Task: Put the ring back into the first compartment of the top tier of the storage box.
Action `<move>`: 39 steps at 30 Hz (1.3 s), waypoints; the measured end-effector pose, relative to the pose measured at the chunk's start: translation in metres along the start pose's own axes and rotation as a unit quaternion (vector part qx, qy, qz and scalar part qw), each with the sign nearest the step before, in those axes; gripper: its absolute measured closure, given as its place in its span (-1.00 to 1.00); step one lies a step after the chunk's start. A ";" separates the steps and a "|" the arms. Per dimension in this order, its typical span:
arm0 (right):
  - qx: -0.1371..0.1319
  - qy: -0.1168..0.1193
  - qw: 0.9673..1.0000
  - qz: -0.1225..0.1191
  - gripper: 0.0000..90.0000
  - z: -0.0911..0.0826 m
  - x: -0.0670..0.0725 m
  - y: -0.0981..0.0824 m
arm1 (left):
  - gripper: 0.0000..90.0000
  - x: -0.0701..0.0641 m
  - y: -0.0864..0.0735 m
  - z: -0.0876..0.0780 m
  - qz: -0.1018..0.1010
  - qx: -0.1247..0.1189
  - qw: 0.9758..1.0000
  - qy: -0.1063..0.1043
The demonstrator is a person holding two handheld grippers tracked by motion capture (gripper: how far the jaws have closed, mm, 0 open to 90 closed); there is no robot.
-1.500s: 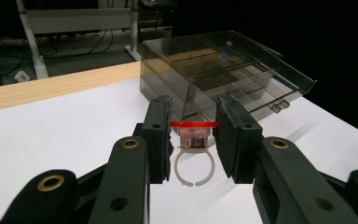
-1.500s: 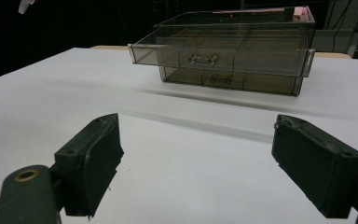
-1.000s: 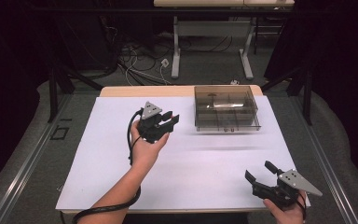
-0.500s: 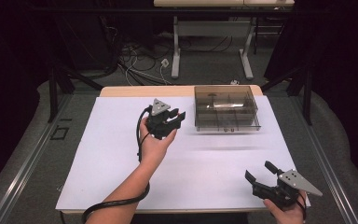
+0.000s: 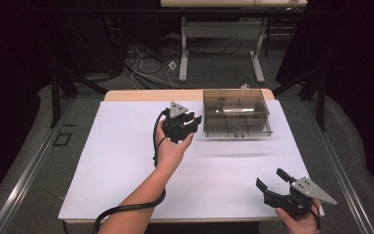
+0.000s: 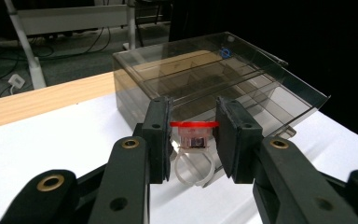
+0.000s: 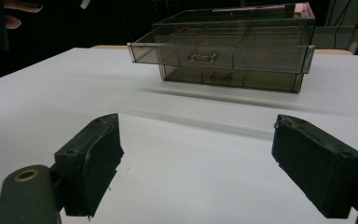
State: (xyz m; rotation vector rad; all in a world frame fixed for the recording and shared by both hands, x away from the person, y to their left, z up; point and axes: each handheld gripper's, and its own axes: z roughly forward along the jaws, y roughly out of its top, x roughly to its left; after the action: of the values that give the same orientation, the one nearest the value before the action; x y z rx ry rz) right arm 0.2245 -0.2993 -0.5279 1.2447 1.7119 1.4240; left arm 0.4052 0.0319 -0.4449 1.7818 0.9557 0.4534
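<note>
A small ring (image 6: 194, 140) with a flat red top and a clear plastic band sits pinched between the pads of my left gripper (image 6: 194, 108). That gripper (image 5: 189, 122) hovers just left of a smoky transparent drawer box (image 5: 236, 113), jaws pointing toward it. In the right gripper view the box's upper drawer (image 7: 223, 51) stands pulled out a little, with a metal handle on its front. My right gripper (image 5: 271, 179) rests at the front right of the table, open wide with nothing between its jaws (image 7: 196, 135).
A white sheet (image 5: 126, 161) covers the table, and a strip of wooden edge (image 5: 141, 95) shows at the back. Beyond the table are metal desk legs (image 5: 184, 53) and loose cables (image 5: 141, 68) on the floor. The left gripper's cable (image 5: 126, 208) trails along the forearm.
My left hand has carried its gripper rightward, closer to the drawer box. The right hand has stayed where it was.
</note>
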 end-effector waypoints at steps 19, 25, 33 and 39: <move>0.001 0.002 1.000 0.007 -0.67 -0.001 0.000 0.000 | 0.48 -0.028 0.011 0.029 0.019 0.009 1.000 -0.017; -0.002 0.000 1.000 0.008 -0.67 -0.001 -0.001 -0.001 | 0.48 -0.032 0.011 0.038 0.020 0.013 0.999 -0.022; -0.001 0.002 1.000 0.005 -0.67 -0.001 -0.003 -0.001 | 0.48 -0.033 0.008 0.051 0.016 0.021 0.999 -0.019; 0.001 0.004 1.000 0.003 -0.67 0.000 -0.002 -0.001 | 0.48 -0.030 0.006 0.060 0.027 0.024 0.999 -0.016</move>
State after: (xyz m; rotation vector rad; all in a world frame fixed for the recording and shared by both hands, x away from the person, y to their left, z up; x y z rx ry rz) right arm 0.2250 -0.3012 -0.5291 1.2469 1.7164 1.4341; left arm 0.4295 -0.0288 -0.4605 1.8563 0.9047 0.4385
